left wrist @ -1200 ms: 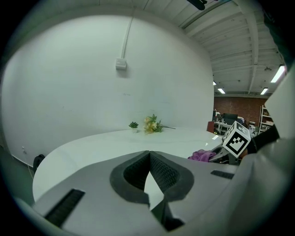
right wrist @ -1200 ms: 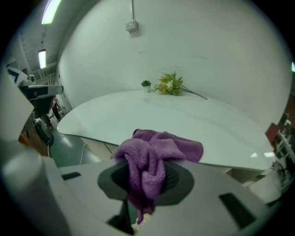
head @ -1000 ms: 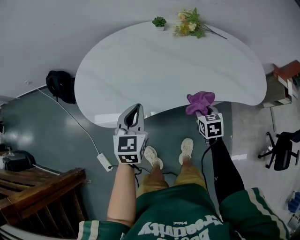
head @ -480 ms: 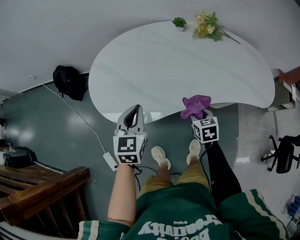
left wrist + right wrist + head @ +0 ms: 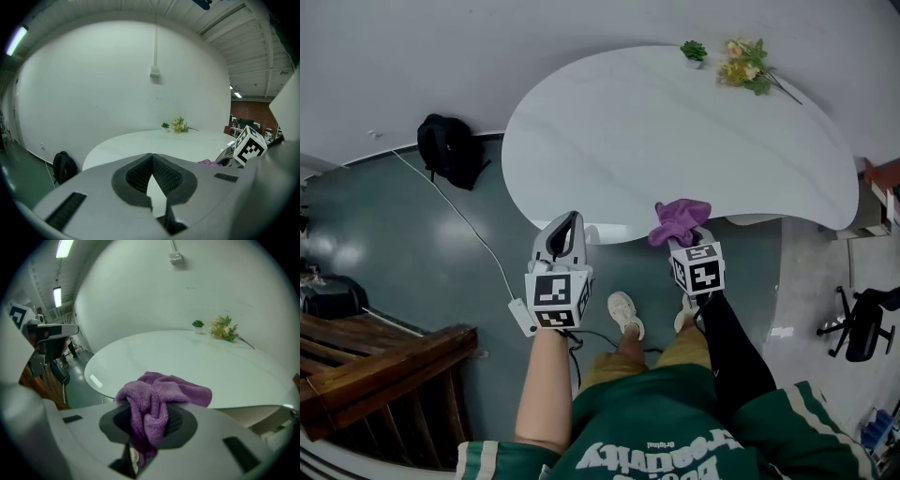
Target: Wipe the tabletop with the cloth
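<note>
The white curved table (image 5: 675,131) fills the upper middle of the head view. A crumpled purple cloth (image 5: 679,217) hangs at the table's near edge, with my right gripper (image 5: 682,231) shut on it. In the right gripper view the cloth (image 5: 159,390) bulges up out of the jaws of the right gripper (image 5: 150,420), with the tabletop (image 5: 187,352) beyond it. My left gripper (image 5: 571,221) is just off the table's near left edge, over the floor. Its jaws meet at the tips in the left gripper view, so the left gripper (image 5: 152,159) is shut and holds nothing.
A small potted plant (image 5: 694,52) and a bunch of flowers (image 5: 748,73) lie at the table's far side. A black backpack (image 5: 450,150) sits on the floor to the left, with a white cable and power strip (image 5: 520,317). Wooden furniture (image 5: 384,375) stands lower left, an office chair (image 5: 862,323) right.
The person has stepped left along the table's near edge, so the table sits further right in view. Both grippers went along, and the right one still holds the cloth.
</note>
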{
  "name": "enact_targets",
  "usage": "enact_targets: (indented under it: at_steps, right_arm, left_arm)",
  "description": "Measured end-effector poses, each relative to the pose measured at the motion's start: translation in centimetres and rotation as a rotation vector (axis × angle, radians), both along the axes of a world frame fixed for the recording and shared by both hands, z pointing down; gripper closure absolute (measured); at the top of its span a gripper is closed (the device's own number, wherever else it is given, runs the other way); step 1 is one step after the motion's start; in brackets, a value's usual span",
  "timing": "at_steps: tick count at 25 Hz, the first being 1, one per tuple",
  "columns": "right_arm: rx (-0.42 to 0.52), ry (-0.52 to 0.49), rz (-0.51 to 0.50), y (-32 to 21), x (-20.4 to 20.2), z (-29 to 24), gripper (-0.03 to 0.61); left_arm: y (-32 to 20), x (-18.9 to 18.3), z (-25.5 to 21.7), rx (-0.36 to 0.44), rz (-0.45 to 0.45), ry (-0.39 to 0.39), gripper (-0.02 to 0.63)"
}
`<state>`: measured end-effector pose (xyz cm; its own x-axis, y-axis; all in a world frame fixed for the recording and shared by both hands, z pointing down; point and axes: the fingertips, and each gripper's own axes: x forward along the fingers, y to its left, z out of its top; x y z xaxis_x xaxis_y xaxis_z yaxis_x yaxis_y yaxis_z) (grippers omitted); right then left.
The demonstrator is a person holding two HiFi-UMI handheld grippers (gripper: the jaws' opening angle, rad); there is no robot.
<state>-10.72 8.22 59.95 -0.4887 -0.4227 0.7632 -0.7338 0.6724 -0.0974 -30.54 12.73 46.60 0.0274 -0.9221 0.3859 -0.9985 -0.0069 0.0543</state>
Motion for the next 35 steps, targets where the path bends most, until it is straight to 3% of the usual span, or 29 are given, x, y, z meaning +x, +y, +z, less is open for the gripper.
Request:
enact_targets:
  at_steps: [11,21,25,29,35]
  right_arm:
    - [-0.027,-0.043,-0.174,4.9,-10.1,-0.1,0.483]
    - [-0.087,-0.114,-0.325,10.1,-19.9,0.0,0.485]
    - [-0.179,-0.250,-0.473,14.4,-24.0,-1.8,0.485]
    - [-0.165,-0.311,-0.530,15.9,-24.4,-4.3,0.486]
    - [-0.075,-0.313,-0.507,13.7,-21.8,-7.4,0.485]
  left_arm:
    - [4.2,-5.9,-0.6,0.010,-0.110,-0.001,0.614]
    - [11.6,-11.7,-1.3,-0.005,-0.255,-0.030,0.614]
    - [14.7,-13.2,-1.2,-0.022,-0.308,-0.038,0.614]
    - [16.2,-13.3,-1.6,-0.034,-0.332,-0.050,0.614]
    - [15.0,-11.8,-3.5,-0.004,-0.311,-0.061,0.614]
